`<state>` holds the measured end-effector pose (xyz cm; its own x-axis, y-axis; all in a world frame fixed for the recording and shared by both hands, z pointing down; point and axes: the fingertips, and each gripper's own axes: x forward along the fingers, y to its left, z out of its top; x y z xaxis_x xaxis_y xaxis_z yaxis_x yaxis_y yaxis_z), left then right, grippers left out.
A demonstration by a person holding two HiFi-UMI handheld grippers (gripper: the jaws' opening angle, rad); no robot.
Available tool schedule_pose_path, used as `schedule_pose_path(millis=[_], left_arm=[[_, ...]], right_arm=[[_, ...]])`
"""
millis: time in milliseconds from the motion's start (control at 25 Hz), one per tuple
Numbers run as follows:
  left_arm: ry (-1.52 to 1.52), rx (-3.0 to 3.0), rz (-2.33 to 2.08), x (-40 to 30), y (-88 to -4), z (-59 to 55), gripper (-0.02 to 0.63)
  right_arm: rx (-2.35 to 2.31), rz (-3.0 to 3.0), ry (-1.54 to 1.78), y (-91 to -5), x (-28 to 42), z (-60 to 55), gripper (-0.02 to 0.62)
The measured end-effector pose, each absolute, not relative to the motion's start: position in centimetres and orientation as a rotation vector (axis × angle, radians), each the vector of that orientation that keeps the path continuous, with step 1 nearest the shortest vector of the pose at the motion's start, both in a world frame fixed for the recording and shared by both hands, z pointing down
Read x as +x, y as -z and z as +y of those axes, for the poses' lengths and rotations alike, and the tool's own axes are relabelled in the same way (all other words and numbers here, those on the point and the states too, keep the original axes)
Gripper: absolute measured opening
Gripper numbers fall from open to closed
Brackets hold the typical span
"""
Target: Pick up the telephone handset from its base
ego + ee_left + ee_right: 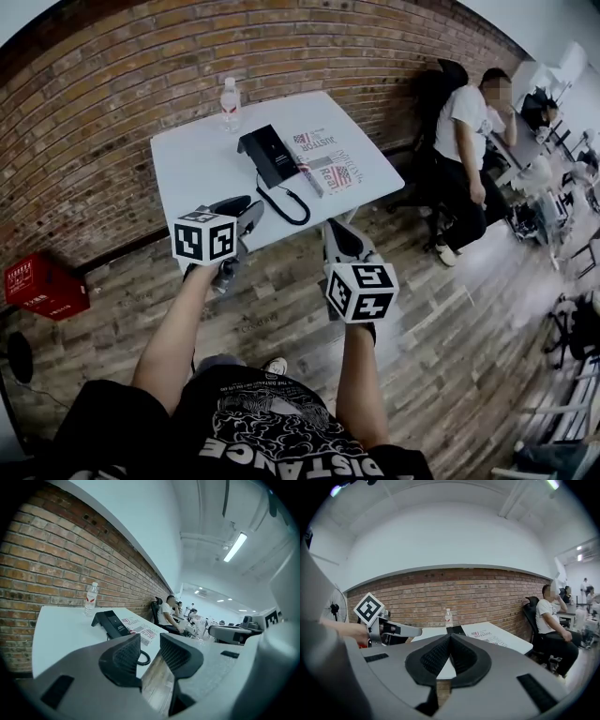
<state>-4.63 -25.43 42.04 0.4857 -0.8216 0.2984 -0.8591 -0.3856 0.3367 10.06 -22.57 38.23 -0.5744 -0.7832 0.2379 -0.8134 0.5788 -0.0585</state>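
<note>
A black telephone (270, 153) stands on the white table (197, 169), its handset resting on the base and a coiled cord (287, 204) trailing toward the front edge. It also shows in the left gripper view as the telephone (109, 622) and, small, in the right gripper view as the telephone (455, 630). My left gripper (246, 212) hovers at the table's front edge, short of the phone, open with nothing between its fingers (125, 657). My right gripper (338, 234) is over the floor just off the table's front edge, its jaws shut and empty (450, 638).
A water bottle (230, 101) stands at the table's far edge by the brick wall. A printed sheet (330, 161) lies right of the phone. A person (464, 164) sits on a chair at the right. A red crate (42, 286) sits on the wooden floor at left.
</note>
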Motion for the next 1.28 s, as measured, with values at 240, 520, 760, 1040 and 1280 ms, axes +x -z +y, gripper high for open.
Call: schedule_pose_path(millis=[240, 520, 760, 1040, 1280], left_arm=[[-0.007, 2.249, -1.381, -4.9, -42.2, -28.0, 0.117], [0.128, 2.172, -1.328, -6.4, -43.6, -31.2, 0.117], [0.193, 2.129, -1.271, -8.3, -45.5, -35.6, 0.118], [0.195, 2.052, -1.216, -10.3, -49.1, -41.3, 0.13], [0.162, 1.963, -1.187, -11.8, -52.8, -44.9, 0.137]], right_arm=[[1.28, -2.653, -0.216, -38.3, 9.9, -24.9, -0.002], [1.206, -2.673, -0.209, -39.1, 7.8, -28.0, -0.002], [1.165, -2.668, -0.197, -39.8, 5.4, -32.5, -0.002], [1.143, -2.638, -0.219, -40.9, 2.6, -38.4, -0.002], [1.159, -2.591, -0.264, -42.3, 1.6, -42.1, -0.002]])
